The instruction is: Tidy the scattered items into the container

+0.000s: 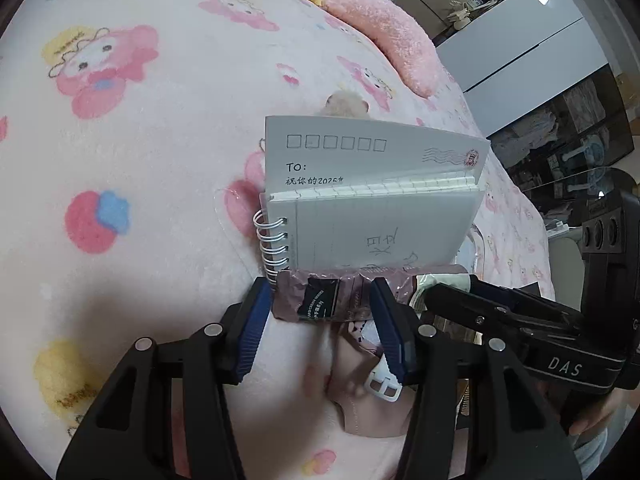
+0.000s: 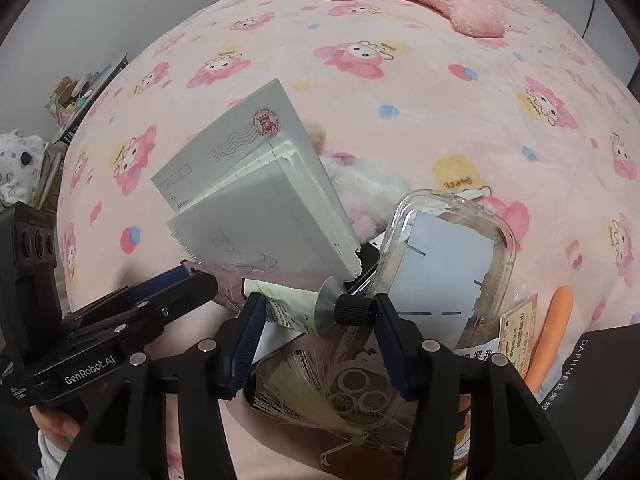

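left gripper (image 1: pixel 320 312) spread around the pink sachet (image 1: pixel 316 298), pads not visibly pressing; spiral notebook (image 1: pixel 372 216) propped on the pile behind; right gripper (image 2: pixel 316 312) open astride the cream tube (image 2: pixel 296 304), likely lining up to grab; container not identifiable.

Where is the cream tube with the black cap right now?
In the right wrist view, the cream tube lies crosswise between the open fingers of the right hand-held gripper, just below the propped-up spiral notebook and left of the clear phone case.

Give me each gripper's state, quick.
Left gripper: open, straddling the pink packet, not pressing it.
Right gripper: open, straddling the cream tube, not gripping.
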Motion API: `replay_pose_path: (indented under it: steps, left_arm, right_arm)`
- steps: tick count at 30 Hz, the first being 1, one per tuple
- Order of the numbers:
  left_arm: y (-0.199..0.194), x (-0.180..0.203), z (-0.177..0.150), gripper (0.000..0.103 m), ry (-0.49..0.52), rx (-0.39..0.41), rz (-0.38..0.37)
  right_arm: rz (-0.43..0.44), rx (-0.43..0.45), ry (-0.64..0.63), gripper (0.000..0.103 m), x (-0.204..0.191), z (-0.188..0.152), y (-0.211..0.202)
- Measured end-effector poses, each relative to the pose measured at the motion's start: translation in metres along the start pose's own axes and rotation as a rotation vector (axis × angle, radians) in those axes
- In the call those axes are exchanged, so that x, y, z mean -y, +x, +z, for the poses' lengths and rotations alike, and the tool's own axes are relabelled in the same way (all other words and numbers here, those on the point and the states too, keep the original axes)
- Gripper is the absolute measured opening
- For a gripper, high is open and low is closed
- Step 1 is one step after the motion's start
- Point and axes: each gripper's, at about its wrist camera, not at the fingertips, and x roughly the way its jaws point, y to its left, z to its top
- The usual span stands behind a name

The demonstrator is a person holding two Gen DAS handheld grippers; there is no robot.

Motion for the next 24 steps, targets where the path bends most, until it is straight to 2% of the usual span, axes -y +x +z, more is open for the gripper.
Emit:
replay_pose_path:
  steps: [7, 12, 18, 24]
  left_arm:
    - [0.004, -0.015, -0.001, 0.055, -0.055, 0.003, -0.108]
    - [-0.006, -0.004, -0.005, 0.054, -0.043, 0.002, -0.116]
    - [-0.028, 0.036, -0.013, 0.054, 0.032, -0.002, -0.172]
    - [-0.041, 0.108, -0.024, 0.054, 0.183, -0.052, -0.258]
  right_arm:
    - [0.026, 0.01, 0.012, 0.049, 0.003, -0.002, -0.006]
    - [0.047, 0.051, 0.028, 0.046, -0.001, -0.009, -0.019]
    - [0.053, 0.157, 0.076, 0.046, 0.006, -0.027, -0.064]
    - [0.022, 0.274, 0.161, 0.046, 0.033, -0.064, -0.125]
